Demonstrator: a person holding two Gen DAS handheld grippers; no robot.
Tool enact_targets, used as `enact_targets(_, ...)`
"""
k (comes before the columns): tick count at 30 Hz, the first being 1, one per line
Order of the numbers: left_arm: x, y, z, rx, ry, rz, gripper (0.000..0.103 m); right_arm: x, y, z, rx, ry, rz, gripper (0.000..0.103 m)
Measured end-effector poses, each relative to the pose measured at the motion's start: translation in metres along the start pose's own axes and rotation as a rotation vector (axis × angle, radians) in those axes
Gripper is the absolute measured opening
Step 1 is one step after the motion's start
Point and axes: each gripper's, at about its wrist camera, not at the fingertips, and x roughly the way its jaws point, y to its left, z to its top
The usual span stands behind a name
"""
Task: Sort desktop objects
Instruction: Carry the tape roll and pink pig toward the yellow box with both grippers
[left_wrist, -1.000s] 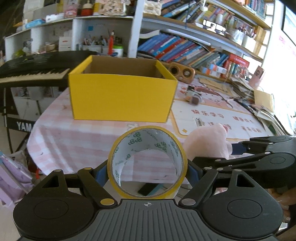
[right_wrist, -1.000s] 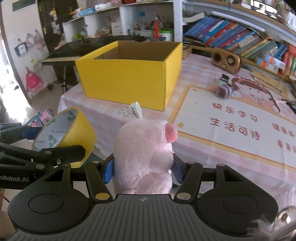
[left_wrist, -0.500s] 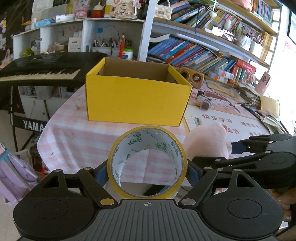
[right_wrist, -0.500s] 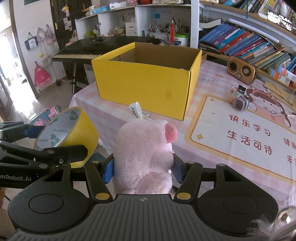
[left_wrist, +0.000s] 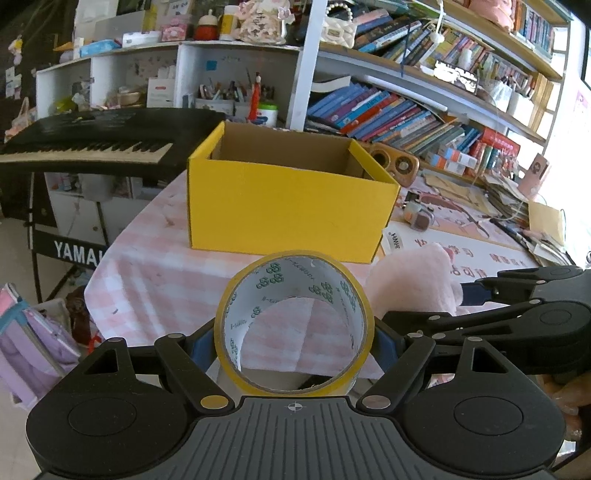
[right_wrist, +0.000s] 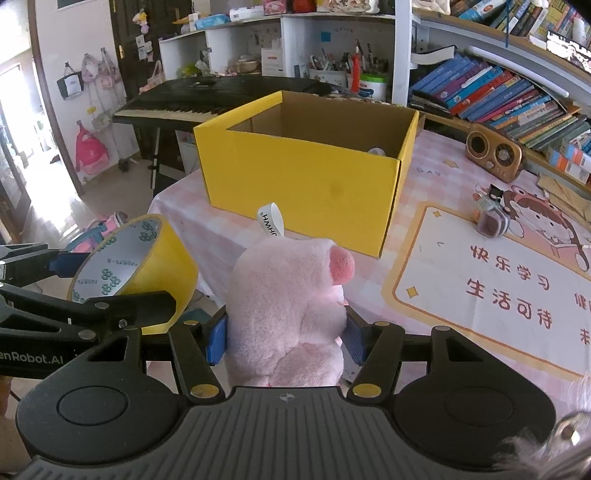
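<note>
Left wrist view: the left tongs (left_wrist: 294, 341) pinch a yellow roll of tape with a white printed core (left_wrist: 294, 326), held short of the open yellow cardboard box (left_wrist: 288, 206) on the pink-checked counter (left_wrist: 147, 273). Beside them, nearer that box's right corner, the right tongs (right_wrist: 286, 338) squeeze a pink plush pig (right_wrist: 290, 314).

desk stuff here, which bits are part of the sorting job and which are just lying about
In the job:
- tape roll, clamped in left gripper
- pink plush toy, clamped in right gripper
- yellow box, open on top

Lying about:
- wooden speaker
- small purple gadget
- printed mat
- keyboard
- shelf books
</note>
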Motion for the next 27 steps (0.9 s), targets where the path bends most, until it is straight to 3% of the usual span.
enact_targets(11, 0.003, 0.008, 0.025, -0.006, -0.067, 0.027, 0.083, 0.003, -0.006, 0.029, -0.006, -0.07, 0.034, 0.058)
enact_targets(27, 0.034, 0.006, 0.124, 0.005, -0.25, 0.078, 0.083, 0.012, -0.044, 0.143, -0.021, -0.294, 0.106, 0.058)
